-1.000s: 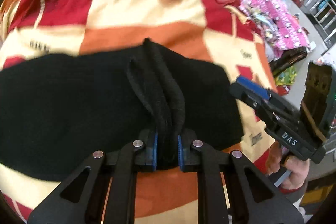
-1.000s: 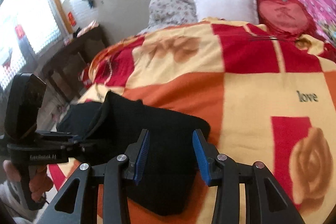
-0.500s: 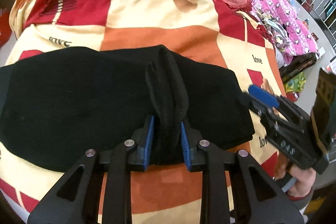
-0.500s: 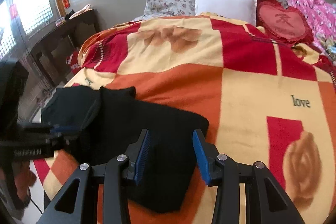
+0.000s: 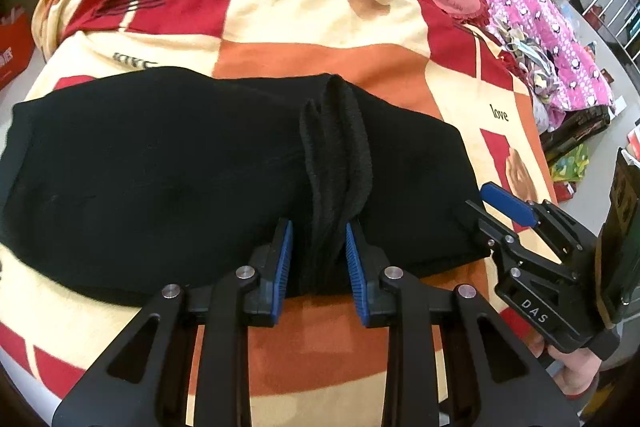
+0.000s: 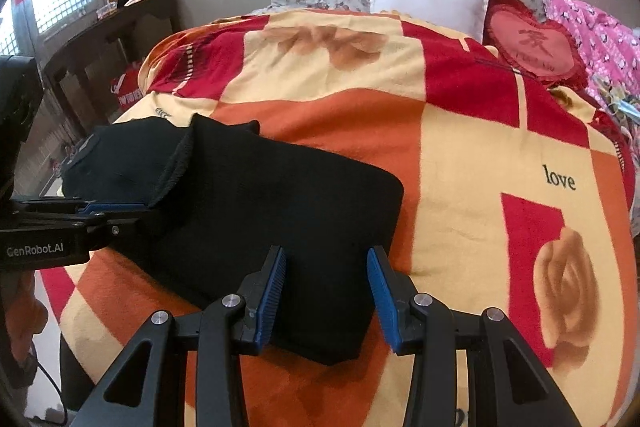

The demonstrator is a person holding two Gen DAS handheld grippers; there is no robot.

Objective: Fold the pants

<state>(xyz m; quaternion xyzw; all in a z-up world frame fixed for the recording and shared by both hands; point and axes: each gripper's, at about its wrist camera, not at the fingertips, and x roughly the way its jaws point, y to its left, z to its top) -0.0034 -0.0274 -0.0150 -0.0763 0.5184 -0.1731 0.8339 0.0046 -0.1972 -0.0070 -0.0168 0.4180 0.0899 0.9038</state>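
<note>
Pants, black and folded into a broad band, lie on the blanket of the bed, close to its near edge. Their long axis runs side to side along that edge, as the left wrist view shows it, with one end reaching toward the bed's left side and the other ending near the right gripper. A ribbed strip of the same black cloth stands up in a ridge across the band, running from the far edge of the pants toward the near edge.

The left gripper sits at the near edge of the pants with that ridge between its blue pads. Its jaws are opening; the cloth still fills the gap, brushing the right pad, while a sliver of space shows at the left pad.

In the right wrist view the right gripper hovers over the right end of the pants, jaws spread and pinching nothing, the cloth lying flat beneath them. The left gripper shows at the left, level with the ribbed fold.

A white pillow and a red heart cushion rest at the head of the bed, well apart from the pants.
</note>
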